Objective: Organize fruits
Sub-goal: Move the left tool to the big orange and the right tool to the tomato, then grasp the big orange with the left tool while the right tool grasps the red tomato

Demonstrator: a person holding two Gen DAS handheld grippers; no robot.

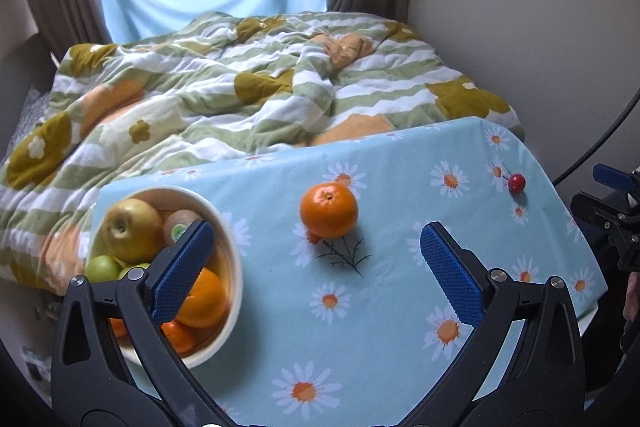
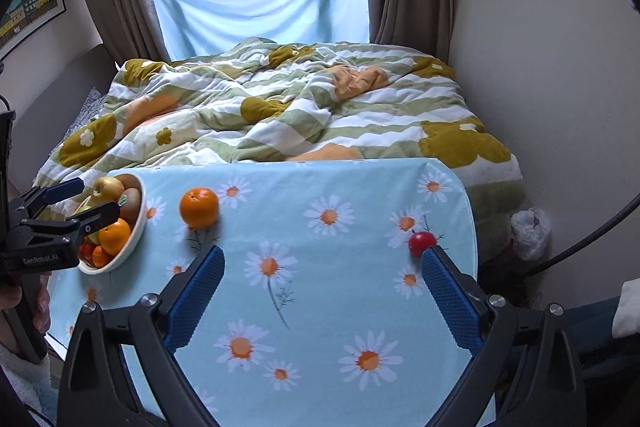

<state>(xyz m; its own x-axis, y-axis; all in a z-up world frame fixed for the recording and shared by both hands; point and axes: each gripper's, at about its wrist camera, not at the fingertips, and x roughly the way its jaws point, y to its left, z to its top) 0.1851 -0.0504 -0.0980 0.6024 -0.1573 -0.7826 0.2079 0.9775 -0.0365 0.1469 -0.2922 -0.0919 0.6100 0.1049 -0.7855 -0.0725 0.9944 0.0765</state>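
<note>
A cream bowl holds several fruits at the table's left: a yellow apple, a kiwi, green fruits and oranges. It also shows in the right wrist view. A loose orange sits on the daisy tablecloth beside the bowl. A small red cherry-like fruit lies near the right edge. My left gripper is open and empty, with the orange just ahead between its fingers. My right gripper is open and empty, its right fingertip beside the red fruit.
A bed with a rumpled flowered quilt lies right behind the table. Brown curtains and a blue cloth hang at the window. A white plastic bag sits on the floor to the table's right.
</note>
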